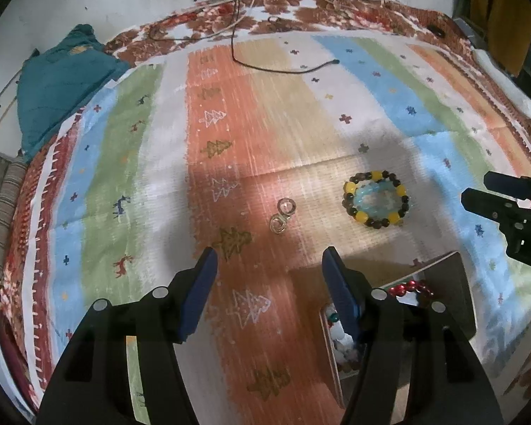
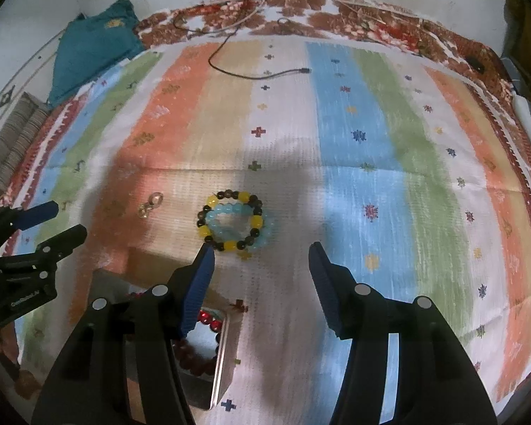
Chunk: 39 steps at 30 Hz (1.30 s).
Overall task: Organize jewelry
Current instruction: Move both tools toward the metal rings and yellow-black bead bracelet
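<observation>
Right now my left gripper (image 1: pixel 269 264) and my right gripper (image 2: pixel 262 260) both hang over the striped cloth (image 2: pixel 354 163) with their fingers wide apart, holding nothing. My yellow and dark bead bracelet (image 2: pixel 234 222) lies on a light blue bracelet (image 2: pixel 265 228) just past my right fingers. Two small rings (image 1: pixel 283 214) touch each other near my left gripper. My jewelry box (image 2: pixel 226 347) sits below with red beads (image 2: pixel 209 317) inside.
</observation>
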### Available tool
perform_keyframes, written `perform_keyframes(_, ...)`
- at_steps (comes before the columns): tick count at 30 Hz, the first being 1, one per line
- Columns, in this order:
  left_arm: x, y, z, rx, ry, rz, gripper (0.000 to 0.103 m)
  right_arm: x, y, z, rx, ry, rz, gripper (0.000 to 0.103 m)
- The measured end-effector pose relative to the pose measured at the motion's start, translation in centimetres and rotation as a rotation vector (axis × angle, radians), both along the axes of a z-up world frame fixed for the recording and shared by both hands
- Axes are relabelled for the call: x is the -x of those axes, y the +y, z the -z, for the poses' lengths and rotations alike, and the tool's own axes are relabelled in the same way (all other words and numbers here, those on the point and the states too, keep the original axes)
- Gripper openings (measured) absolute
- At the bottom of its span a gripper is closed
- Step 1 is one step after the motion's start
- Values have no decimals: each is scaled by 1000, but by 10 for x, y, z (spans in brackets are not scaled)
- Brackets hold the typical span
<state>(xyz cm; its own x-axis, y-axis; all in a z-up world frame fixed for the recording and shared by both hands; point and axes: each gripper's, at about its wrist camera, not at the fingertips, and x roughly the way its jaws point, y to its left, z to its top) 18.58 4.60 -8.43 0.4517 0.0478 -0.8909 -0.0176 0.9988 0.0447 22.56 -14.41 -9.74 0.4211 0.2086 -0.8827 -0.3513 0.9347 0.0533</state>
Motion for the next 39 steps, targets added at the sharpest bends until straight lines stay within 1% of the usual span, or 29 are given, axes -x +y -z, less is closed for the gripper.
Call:
perform_keyframes(3, -7, -1, 8, -10, 24, 2, 64, -7, 3, 3, 3, 8, -7, 55)
perform_keyframes(9, -22, -5, 20, -6, 58, 24, 64, -19, 7, 13, 12, 33, -2, 56)
perform_keyframes(13, -30, -3, 29, -14, 81, 18, 64, -29, 6, 21, 28, 44, 5, 56)
perform_keyframes(17, -36, -5, 39, -22, 105, 37, 64, -39, 8, 31, 23, 75, 9, 56)
perform_keyframes(22, -46, -2, 46, 1, 119, 30, 64, -47, 16, 41, 34, 94, -6, 56)
perform_keyframes(30, -57, -1, 64, -3, 156, 46, 62, -56, 31, 55, 64, 117, -25, 55)
perform_keyframes(31, -59, -1, 67, -2, 162, 49, 62, -58, 31, 57, 67, 121, -24, 51)
perform_keyframes(34, -63, 0, 72, 5, 176, 46, 60, -62, 34, 64, 81, 137, -35, 45)
perform_keyframes(36, -64, 2, 75, 23, 185, 48, 56, -64, 36, 69, 91, 141, -40, 40)
perform_keyframes(39, -66, 0, 77, 19, 191, 58, 54, -67, 38, 72, 95, 145, -50, 34)
